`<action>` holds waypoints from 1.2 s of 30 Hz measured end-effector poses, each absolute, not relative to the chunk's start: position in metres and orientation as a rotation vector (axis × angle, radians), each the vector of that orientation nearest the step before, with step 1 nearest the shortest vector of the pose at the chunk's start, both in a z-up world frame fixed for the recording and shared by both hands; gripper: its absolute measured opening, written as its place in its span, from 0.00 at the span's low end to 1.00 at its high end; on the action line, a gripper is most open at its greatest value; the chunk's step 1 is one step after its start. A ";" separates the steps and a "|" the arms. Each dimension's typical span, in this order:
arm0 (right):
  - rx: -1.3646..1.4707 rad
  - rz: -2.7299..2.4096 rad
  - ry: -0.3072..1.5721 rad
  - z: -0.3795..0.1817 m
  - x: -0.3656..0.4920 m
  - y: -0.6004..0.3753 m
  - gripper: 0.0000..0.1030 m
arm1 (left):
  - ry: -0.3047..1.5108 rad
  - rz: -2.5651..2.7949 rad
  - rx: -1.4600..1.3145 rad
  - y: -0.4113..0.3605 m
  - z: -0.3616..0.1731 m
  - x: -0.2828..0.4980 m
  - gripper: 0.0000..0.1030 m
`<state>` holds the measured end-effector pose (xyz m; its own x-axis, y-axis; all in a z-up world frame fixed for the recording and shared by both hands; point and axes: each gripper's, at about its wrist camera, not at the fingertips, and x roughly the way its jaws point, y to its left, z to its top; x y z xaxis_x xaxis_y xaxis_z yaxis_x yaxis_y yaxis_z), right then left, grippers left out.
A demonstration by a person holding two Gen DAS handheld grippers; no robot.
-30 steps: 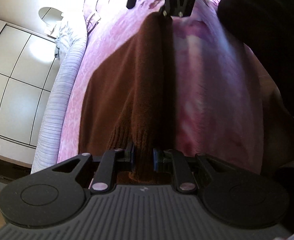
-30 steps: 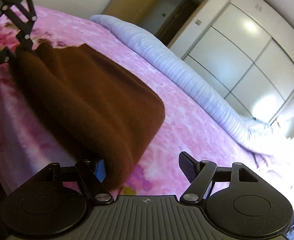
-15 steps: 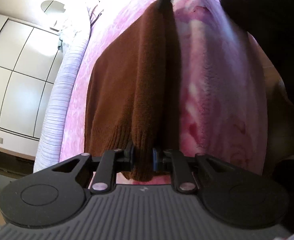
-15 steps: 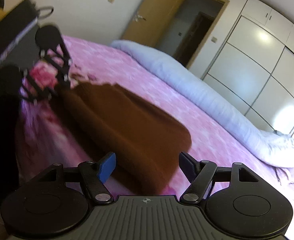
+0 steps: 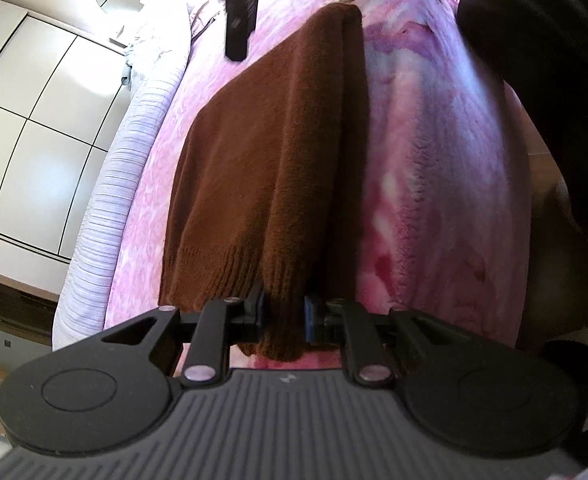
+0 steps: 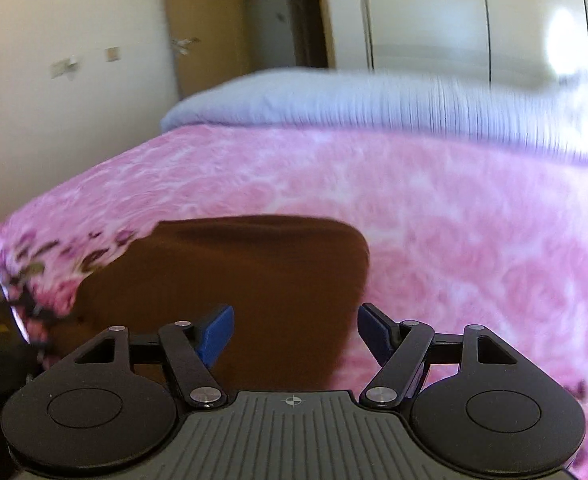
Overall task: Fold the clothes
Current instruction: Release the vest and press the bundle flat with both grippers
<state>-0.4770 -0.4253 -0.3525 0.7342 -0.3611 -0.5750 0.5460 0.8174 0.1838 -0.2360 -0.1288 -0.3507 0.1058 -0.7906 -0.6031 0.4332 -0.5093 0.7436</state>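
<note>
A brown knit sweater [image 5: 269,152] lies folded lengthwise on a pink floral blanket [image 5: 434,184]. My left gripper [image 5: 283,312] is shut on the sweater's ribbed hem at its near end. In the right wrist view the sweater [image 6: 229,276] lies just ahead of my right gripper [image 6: 294,332], which is open, empty and above the cloth. Part of the right gripper [image 5: 239,8] shows at the top of the left wrist view, beyond the sweater's far end.
A rolled lavender striped quilt [image 5: 113,184] runs along the bed's far side [image 6: 374,96]. White wardrobe doors [image 5: 25,128] stand behind it. A person's dark sleeve [image 5: 554,60] is at the right. The blanket's edge [image 6: 17,240] drops off at the left.
My right gripper has let go of the sweater's far end, pulled up and swung round to face the bed. My left gripper has kept its hold on the hem.
</note>
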 end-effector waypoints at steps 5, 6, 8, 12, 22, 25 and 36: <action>0.698 -0.451 0.541 -0.375 -0.466 -0.519 0.69 | -0.393 -1.597 1.398 -0.127 -0.353 -0.236 0.12; 0.789 -0.435 0.529 -0.384 -0.464 -0.539 0.69 | -0.396 -1.597 1.396 -0.126 -0.353 -0.237 0.12; 0.941 -0.401 0.490 -0.405 -0.454 -0.569 0.69 | -0.396 -1.601 1.389 -0.122 -0.356 -0.238 0.12; 0.990 -0.338 0.440 -0.404 -0.452 -0.586 0.16 | -0.400 -1.612 1.369 -0.124 -0.358 -0.237 0.13; 0.874 -0.504 0.428 -0.405 -0.472 -0.615 0.17 | -0.298 -1.669 1.284 -0.191 -0.348 -0.232 0.16; 0.778 -0.569 0.423 -0.391 -0.479 -0.597 0.23 | -0.233 -1.663 1.261 -0.182 -0.340 -0.222 0.18; 0.223 -0.378 0.536 -0.334 -0.460 -0.399 0.30 | 0.056 -1.604 1.077 -0.133 -0.313 -0.203 0.22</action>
<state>-0.4595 -0.3993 -0.3335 0.7934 -0.2914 -0.5343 0.4061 0.9074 0.1081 -0.2025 -0.1327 -0.3133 0.0664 -0.7539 -0.6536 0.7979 -0.3532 0.4884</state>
